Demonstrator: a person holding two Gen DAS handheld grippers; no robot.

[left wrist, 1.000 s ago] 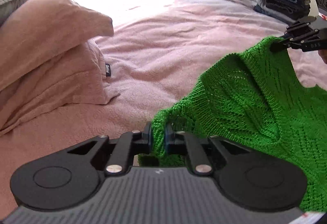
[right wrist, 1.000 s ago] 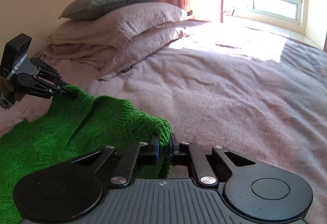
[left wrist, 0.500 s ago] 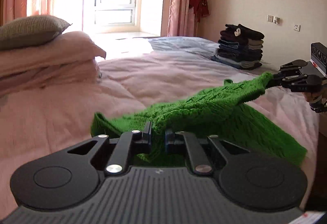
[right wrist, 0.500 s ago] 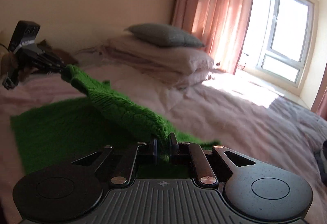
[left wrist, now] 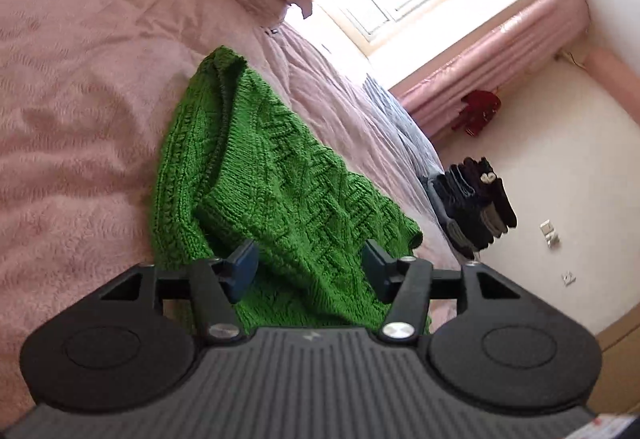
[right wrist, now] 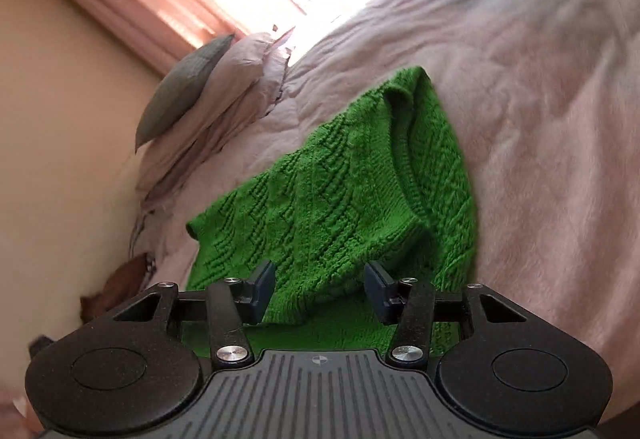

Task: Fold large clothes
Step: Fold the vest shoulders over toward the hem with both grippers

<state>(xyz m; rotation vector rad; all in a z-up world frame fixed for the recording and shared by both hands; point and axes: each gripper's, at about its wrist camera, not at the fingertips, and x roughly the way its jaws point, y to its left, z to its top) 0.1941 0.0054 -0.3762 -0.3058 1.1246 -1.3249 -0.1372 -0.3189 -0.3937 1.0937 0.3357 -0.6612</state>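
A green knitted sweater [left wrist: 280, 175] lies folded over on the pink bed cover [left wrist: 72, 127], its upper layer doubled onto the lower one. My left gripper [left wrist: 308, 273] hovers at the sweater's near edge; its jaws are opening and the knit lies slack between them, untouched by the pads. In the right wrist view the same sweater [right wrist: 352, 191] fills the middle of the picture. My right gripper [right wrist: 322, 293] is also opening over the near edge, with the cloth loose between its blue pads [right wrist: 376, 287]. Both views are rolled sideways.
Stacked pink and grey pillows [right wrist: 208, 91] lie at the head of the bed. A pile of dark folded clothes [left wrist: 476, 207] sits on the bed's far side by the cream wall. Pink curtains [left wrist: 492, 55] frame a bright window. Bare pink cover [right wrist: 552, 119] spreads beyond the sweater.
Both grippers carried the sweater's edge across and laid it over the lower layer, then let go; their jaws went from shut on the knit to spread apart. Both cameras rolled sideways.
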